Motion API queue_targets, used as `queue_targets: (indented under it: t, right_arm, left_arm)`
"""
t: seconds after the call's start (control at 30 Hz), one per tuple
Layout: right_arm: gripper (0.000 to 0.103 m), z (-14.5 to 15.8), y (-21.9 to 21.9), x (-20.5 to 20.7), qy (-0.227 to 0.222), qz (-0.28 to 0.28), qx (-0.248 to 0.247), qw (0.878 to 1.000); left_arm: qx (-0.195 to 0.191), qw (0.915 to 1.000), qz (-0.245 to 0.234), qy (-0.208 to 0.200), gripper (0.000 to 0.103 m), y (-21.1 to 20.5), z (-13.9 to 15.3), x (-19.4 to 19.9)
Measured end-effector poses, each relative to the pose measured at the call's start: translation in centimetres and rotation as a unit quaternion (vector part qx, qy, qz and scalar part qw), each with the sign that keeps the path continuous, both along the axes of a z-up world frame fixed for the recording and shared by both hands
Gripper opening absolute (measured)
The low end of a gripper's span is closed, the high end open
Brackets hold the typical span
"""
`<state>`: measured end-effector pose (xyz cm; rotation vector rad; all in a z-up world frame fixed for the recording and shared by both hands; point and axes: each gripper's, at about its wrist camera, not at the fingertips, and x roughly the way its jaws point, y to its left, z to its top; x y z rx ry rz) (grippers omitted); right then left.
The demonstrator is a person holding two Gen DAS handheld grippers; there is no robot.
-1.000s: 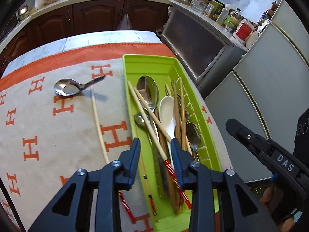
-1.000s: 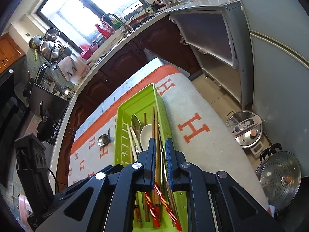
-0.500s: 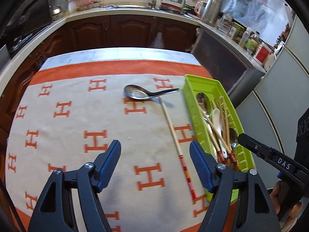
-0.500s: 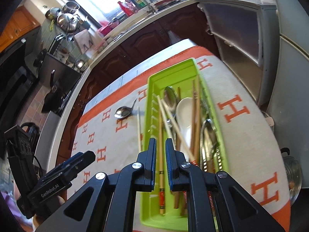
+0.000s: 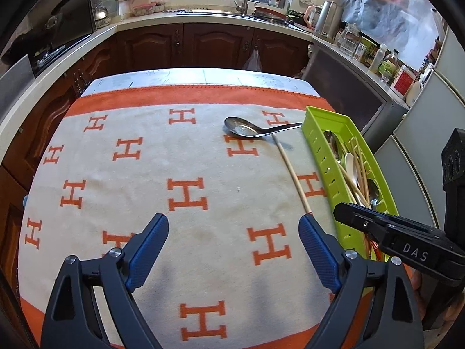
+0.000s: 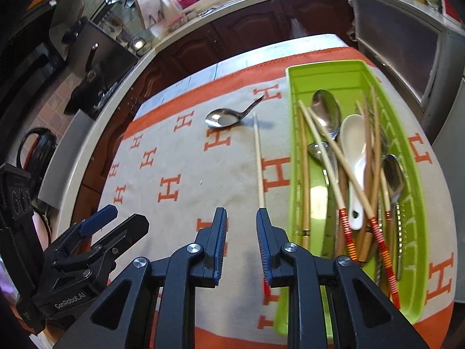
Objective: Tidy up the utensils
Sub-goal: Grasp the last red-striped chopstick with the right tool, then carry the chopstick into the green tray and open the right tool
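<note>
A green utensil tray (image 5: 328, 148) (image 6: 293, 110) holds several chopsticks and spoons, among them a white spoon (image 6: 356, 145). A metal spoon (image 5: 247, 128) (image 6: 223, 116) and one loose chopstick (image 5: 292, 174) (image 6: 258, 160) lie on the cloth just left of the tray. My left gripper (image 5: 234, 250) is wide open and empty above the cloth. My right gripper (image 6: 241, 250) is partly open and empty, over the near end of the loose chopstick. It shows at the right of the left wrist view (image 5: 383, 232).
The table is covered by a beige cloth with orange H marks (image 5: 145, 174). Kitchen cabinets and a sink counter (image 5: 203, 17) run behind it. A fridge (image 5: 430, 133) stands to the right.
My left gripper opened wide and drew back left from the tray. My right gripper opened slightly and shifted left from over the tray to the loose chopstick.
</note>
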<state>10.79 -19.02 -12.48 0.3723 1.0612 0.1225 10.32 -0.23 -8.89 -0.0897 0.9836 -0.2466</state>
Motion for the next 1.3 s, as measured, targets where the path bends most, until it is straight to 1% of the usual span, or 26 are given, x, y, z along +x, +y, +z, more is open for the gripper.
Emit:
queue_targets:
  t: [0.1,0.23,0.33,0.43,0.5,0.53,0.7,0.77,0.83,0.9,0.97,1.07,1.1,1.3]
  right_arm:
    - [0.021,-0.7,1.6,1.3,0.017,0.013,-0.017,1.000]
    - [0.021,-2.1,2.6,3.8,0.047,0.024,-0.046,0.998]
    - [0.021,-3.2,3.3,5.6,0.077,0.022,-0.076,0.994]
    - [0.021,-4.2,3.6,6.8,0.096,0.018,-0.103,0.990]
    - [0.021,-5.0,3.8,7.9,0.111,0.011,-0.118,0.987]
    - [0.021,-5.3,3.8,8.3,0.117,0.003,-0.133,0.984]
    - [0.021,-5.9,4.0,10.1,0.120,-0.009,-0.170,0.978]
    - [0.021,-6.3,4.6,10.8,0.126,-0.005,-0.197,0.972]
    - [0.021,-6.6,5.4,11.5,0.133,0.011,-0.230,0.964]
    - [0.021,-6.8,5.9,12.0,0.138,0.021,-0.242,0.960]
    - [0.020,-6.7,5.5,12.7,0.155,0.032,-0.233,0.960]
    - [0.011,-6.8,4.5,13.7,0.174,0.039,-0.193,0.965]
    - [0.006,-6.7,4.1,13.9,0.177,0.041,-0.181,0.967]
    - [0.005,-6.0,2.7,13.1,0.170,0.040,-0.129,0.976]
  left_arm:
    - [-0.004,1.0000,0.007,0.002,0.090,0.8,-0.4,0.1]
    - [-0.007,0.9999,0.013,0.003,0.090,1.6,-0.9,0.4]
    - [-0.015,0.9997,0.019,0.009,0.090,2.4,-1.4,0.8]
    - [-0.024,0.9992,0.026,0.017,0.090,3.1,-1.9,1.1]
    - [-0.030,0.9989,0.031,0.021,0.090,3.7,-2.2,1.4]
    - [-0.032,0.9987,0.033,0.022,0.090,3.9,-2.3,1.4]
    - [-0.044,0.9978,0.040,0.030,0.090,4.7,-2.9,1.9]
    - [-0.048,0.9974,0.040,0.035,0.090,4.9,-3.2,2.0]
    - [-0.050,0.9971,0.041,0.040,0.090,5.0,-3.4,2.0]
    - [-0.053,0.9967,0.043,0.045,0.090,5.1,-3.6,2.1]
    - [-0.056,0.9963,0.045,0.048,0.090,5.2,-3.7,2.1]
    - [-0.060,0.9957,0.048,0.050,0.090,5.3,-3.7,2.1]
    - [-0.060,0.9957,0.048,0.050,0.090,5.3,-3.7,2.0]
    - [-0.055,0.9958,0.056,0.047,0.090,5.6,-3.4,1.8]
